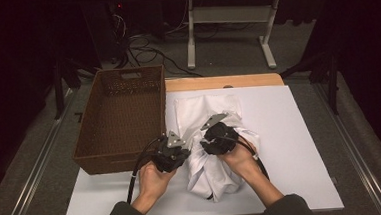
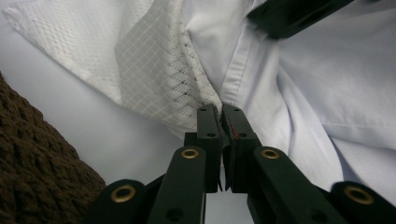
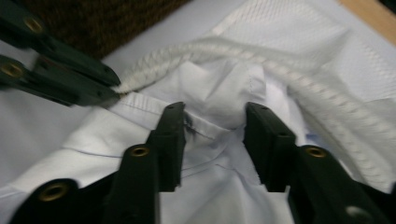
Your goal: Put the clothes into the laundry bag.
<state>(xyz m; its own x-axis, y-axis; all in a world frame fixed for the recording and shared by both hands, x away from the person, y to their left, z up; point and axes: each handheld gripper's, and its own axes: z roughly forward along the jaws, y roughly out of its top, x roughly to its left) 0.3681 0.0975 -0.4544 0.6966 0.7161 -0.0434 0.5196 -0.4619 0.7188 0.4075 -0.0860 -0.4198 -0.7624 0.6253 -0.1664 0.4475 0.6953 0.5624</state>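
Left gripper (image 2: 222, 123) fingers pinch the white garment (image 1: 215, 171); right gripper (image 3: 212, 140) fingers stand apart, bunched folds partly hiding them.

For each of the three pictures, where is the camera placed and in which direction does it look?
High view: above the person's side, looking forward and down at the white table; both forearms show.
Left gripper view: rides on the left gripper, shut on the white cloth garment.
Right gripper view: rides on the right gripper, jaws apart over it.
All three views share the garment and the brown woven basket.
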